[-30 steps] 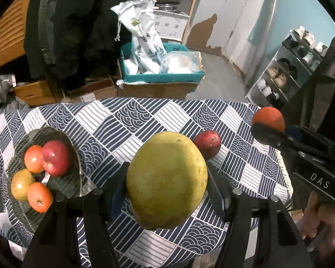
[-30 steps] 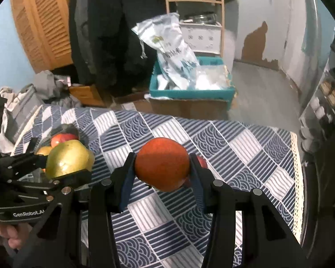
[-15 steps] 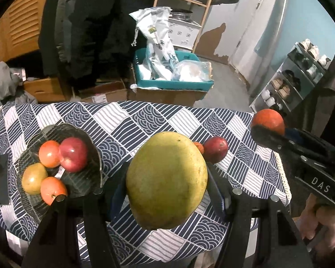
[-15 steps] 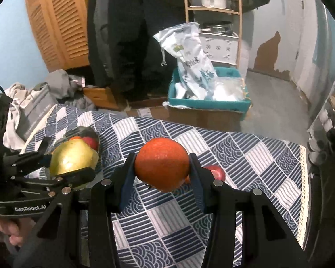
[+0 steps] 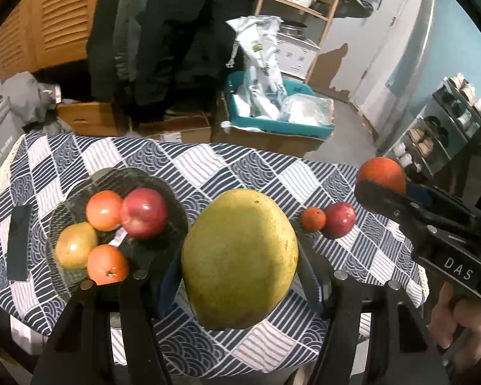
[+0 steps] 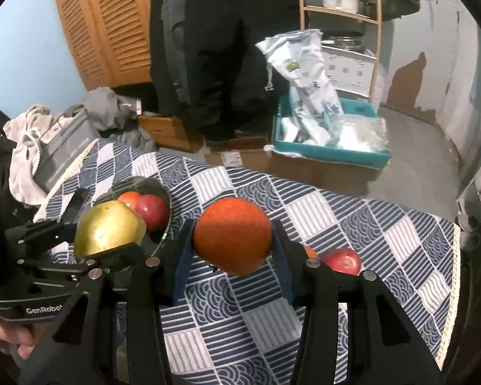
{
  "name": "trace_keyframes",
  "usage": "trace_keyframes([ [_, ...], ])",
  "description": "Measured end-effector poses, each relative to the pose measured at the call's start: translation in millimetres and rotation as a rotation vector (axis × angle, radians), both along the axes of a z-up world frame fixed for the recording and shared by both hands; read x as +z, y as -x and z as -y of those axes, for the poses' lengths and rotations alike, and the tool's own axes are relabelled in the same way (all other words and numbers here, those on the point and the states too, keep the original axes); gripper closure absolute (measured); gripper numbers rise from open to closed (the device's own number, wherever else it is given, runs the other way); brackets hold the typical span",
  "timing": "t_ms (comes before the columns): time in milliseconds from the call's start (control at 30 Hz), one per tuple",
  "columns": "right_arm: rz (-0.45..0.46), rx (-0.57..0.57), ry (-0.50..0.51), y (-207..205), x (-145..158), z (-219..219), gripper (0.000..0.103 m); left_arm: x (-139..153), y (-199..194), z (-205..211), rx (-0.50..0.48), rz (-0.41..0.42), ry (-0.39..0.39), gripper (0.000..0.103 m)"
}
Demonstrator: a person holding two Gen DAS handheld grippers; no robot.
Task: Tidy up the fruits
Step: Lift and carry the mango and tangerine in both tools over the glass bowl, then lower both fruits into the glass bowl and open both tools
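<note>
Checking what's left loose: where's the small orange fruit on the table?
In the left wrist view the small orange fruit lies on the checked tablecloth, right of centre, touching the red apple on its right, well apart from the glass bowl.

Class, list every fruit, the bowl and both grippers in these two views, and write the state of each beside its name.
left gripper: shut on the yellow-green fruit
yellow-green fruit: held above the table
right gripper: shut on the orange
orange: held above the table
glass bowl: holds four fruits
red apple: loose on the tablecloth
small orange fruit: loose beside the red apple
</note>
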State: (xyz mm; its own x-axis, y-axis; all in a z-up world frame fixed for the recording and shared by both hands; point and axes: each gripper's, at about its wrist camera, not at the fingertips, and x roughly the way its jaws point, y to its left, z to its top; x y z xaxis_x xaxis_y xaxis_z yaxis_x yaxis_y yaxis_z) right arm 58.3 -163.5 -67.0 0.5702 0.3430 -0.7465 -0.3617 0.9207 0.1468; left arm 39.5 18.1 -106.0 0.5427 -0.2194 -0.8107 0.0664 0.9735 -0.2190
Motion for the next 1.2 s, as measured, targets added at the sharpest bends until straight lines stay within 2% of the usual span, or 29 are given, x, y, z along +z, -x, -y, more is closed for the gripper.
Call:
trace_keyframes([
  [267, -0.022, 0.053, 0.001, -9.1, -5.7, -35.1, 0.057, -10.2, 2.1, -34.2, 0.072, -0.021, -0.010, 0.037],
  [500, -0.058, 0.102, 0.000, -22.4, -17.0, -70.4, 0.057, -31.6, 4.6, -67.4, 0.143, -0.067, -0.041, 0.037],
  [867, -0.196, 0.164, -0.009, -39.1, -68.2, -118.8, 0.057, -62.7, 8.5, -100.7, 0.213, -0.143, -0.061, 0.037],
  [1200, -0.265, 0.224, 0.031, -42.0, -99.2, -149.3, 0.057, -85.9, 8.8, -110.2, 0.225, -0.203, -0.061, 0.037],
])
